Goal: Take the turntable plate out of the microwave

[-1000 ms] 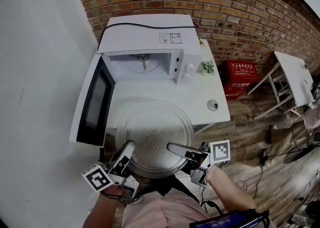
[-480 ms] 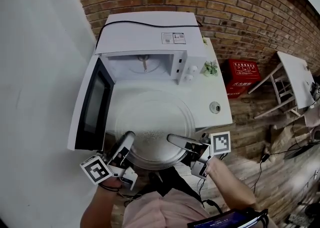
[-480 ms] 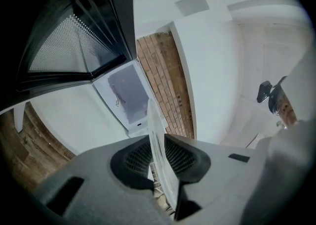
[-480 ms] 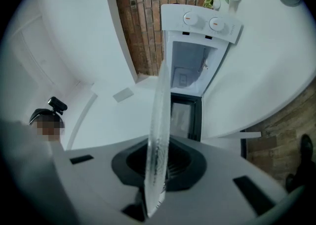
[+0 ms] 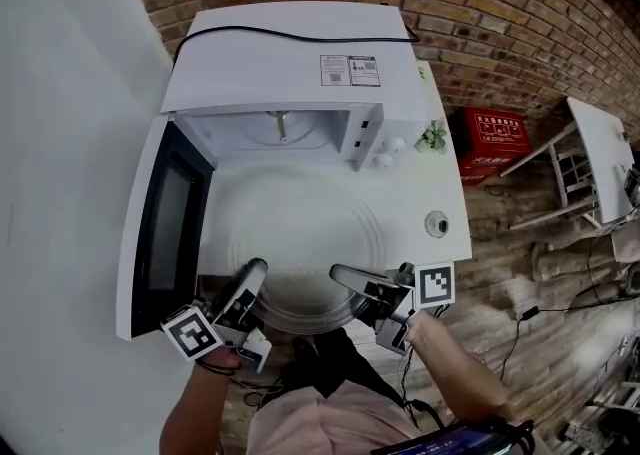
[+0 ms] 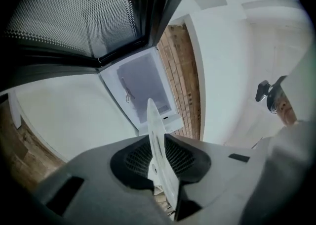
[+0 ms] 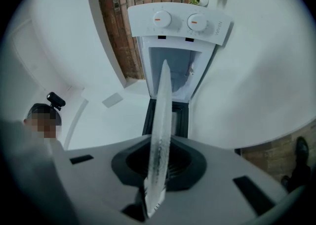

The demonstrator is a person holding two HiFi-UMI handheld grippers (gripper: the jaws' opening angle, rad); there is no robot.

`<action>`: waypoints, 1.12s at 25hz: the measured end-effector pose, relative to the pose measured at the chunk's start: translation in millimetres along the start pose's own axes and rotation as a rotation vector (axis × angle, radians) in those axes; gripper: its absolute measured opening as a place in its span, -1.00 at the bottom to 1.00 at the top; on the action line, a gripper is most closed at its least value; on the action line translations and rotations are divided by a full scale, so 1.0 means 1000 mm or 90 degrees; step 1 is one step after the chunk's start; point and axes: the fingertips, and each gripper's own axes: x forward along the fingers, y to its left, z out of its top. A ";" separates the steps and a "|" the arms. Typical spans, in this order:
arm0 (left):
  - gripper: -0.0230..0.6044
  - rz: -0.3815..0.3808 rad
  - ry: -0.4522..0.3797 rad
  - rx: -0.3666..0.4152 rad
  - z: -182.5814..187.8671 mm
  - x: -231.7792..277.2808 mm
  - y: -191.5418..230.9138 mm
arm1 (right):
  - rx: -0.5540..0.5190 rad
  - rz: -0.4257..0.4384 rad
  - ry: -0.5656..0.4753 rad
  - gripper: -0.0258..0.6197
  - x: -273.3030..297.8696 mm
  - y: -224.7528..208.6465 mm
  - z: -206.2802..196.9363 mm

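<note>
The round glass turntable plate (image 5: 292, 243) hangs over the white table in front of the open microwave (image 5: 290, 73), held level by its near rim. My left gripper (image 5: 250, 278) is shut on the rim at the lower left, my right gripper (image 5: 343, 278) on the rim at the lower right. In the left gripper view the plate (image 6: 157, 140) shows edge-on between the jaws, and in the right gripper view the plate (image 7: 161, 120) likewise. The microwave cavity (image 5: 285, 131) holds only the centre spindle.
The microwave door (image 5: 160, 228) swings out to the left. A small potted plant (image 5: 433, 136) and a round white object (image 5: 436, 223) sit on the white table (image 5: 420, 193) to the right. A brick wall (image 5: 480, 13) stands behind, with a red box (image 5: 495, 143) on the floor.
Both grippers have carried the plate forward toward the microwave and lower over the table. The grips have not changed.
</note>
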 end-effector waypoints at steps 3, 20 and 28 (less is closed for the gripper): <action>-0.68 -0.007 0.006 -0.011 -0.001 0.012 0.013 | 0.004 -0.003 0.000 -0.81 0.003 -0.015 0.008; -0.68 0.012 0.027 -0.030 -0.004 0.046 0.061 | 0.041 -0.024 0.003 -0.82 0.008 -0.068 0.034; -0.67 0.002 0.029 -0.027 -0.002 0.056 0.062 | 0.031 -0.024 0.007 -0.82 0.009 -0.073 0.042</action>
